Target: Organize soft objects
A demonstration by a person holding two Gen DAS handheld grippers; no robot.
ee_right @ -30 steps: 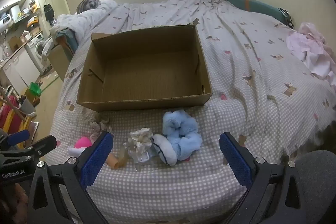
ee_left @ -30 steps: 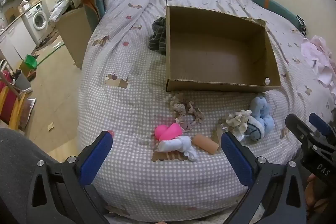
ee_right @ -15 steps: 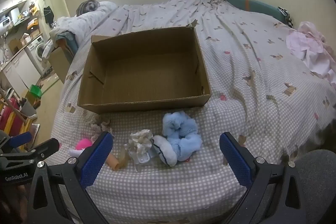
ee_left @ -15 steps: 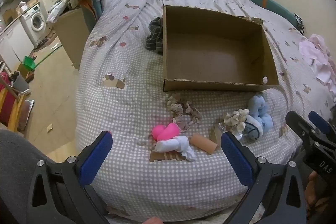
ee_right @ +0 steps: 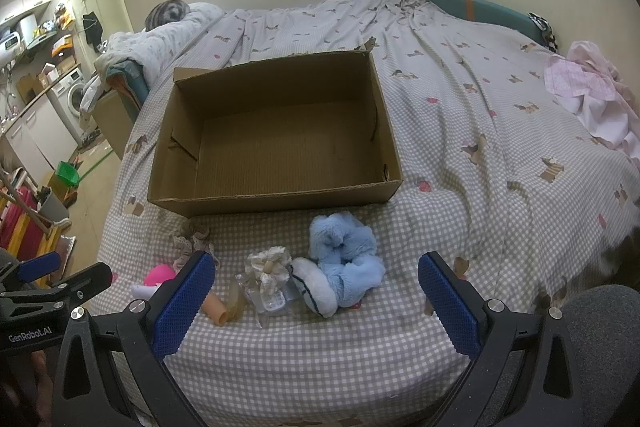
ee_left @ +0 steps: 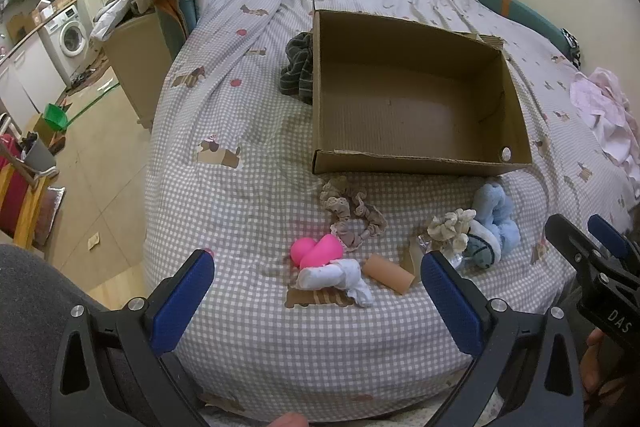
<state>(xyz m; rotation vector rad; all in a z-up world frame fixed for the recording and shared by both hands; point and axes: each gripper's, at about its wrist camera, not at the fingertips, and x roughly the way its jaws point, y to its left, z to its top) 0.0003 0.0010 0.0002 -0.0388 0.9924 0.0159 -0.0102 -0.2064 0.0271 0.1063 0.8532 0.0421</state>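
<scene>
In the left wrist view, the left tool [ee_left: 316, 291] is spread wide and holds nothing, low over the near edge of the bed with the grey-and-white checked cover [ee_left: 224, 211]. Right ahead of it, between its two blue fingers, lie the bright pink squishy toy [ee_left: 316, 251], the small white rolled sock [ee_left: 332, 275] touching it, and a short tan tube [ee_left: 389, 279] lying slanted, its long side running left to right. A frilly beige hair tie [ee_left: 352, 217] lies a bit further on. Behind them all sits the big open brown cardboard box [ee_left: 404, 165], with nothing inside. The right tool [ee_left: 592, 251] peeks in at the right edge, partly cut off. In the right wrist view, the right tool [ee_right: 316, 297] is also spread wide with nothing in it. The fluffy light-blue soft toy [ee_right: 344, 253] lies straight ahead, just in front of the box [ee_right: 276, 197], with a white and navy slipper-like thing [ee_right: 314, 287] leaning on it and a cream frilly thing [ee_right: 270, 263] on some clear plastic [ee_right: 268, 301] beside it. I think the right hand is nearer the blue toy and the left hand nearer the pink one. The pink toy [ee_right: 160, 274] is half hidden behind the left blue finger here, and the clear plastic thing is hard to make out.
</scene>
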